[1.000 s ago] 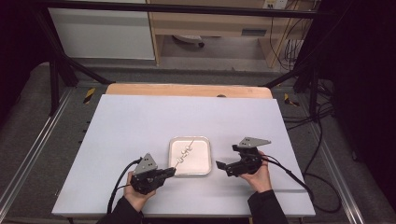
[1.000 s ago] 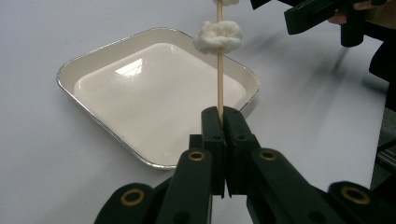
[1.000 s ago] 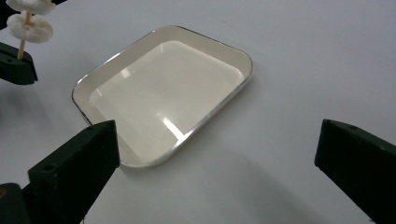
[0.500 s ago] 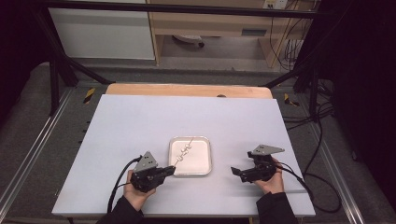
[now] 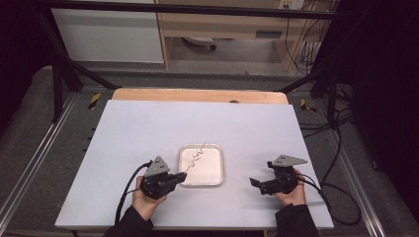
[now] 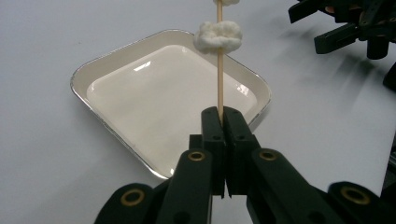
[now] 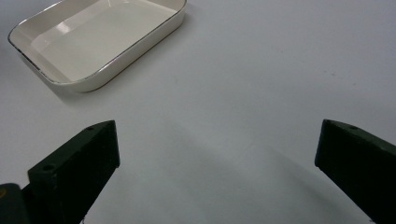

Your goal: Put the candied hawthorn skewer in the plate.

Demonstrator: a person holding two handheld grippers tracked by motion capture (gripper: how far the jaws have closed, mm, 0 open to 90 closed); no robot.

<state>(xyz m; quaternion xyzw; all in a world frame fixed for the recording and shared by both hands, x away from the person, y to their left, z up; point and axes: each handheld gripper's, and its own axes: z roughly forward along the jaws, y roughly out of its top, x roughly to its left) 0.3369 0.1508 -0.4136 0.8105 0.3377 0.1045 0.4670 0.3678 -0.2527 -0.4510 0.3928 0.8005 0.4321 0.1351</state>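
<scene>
The left hand-held gripper has its jaws pressed together on the near end of a wooden skewer, which reaches out over the white tray on the tabletop and carries white pieces. The right hand-held gripper rests beside the tray, well apart, jaws wide and holding nothing.

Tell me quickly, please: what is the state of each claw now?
Left claw: closed on the wooden skewer, held over the tray.
Right claw: open, holding nothing, above the table.
</scene>
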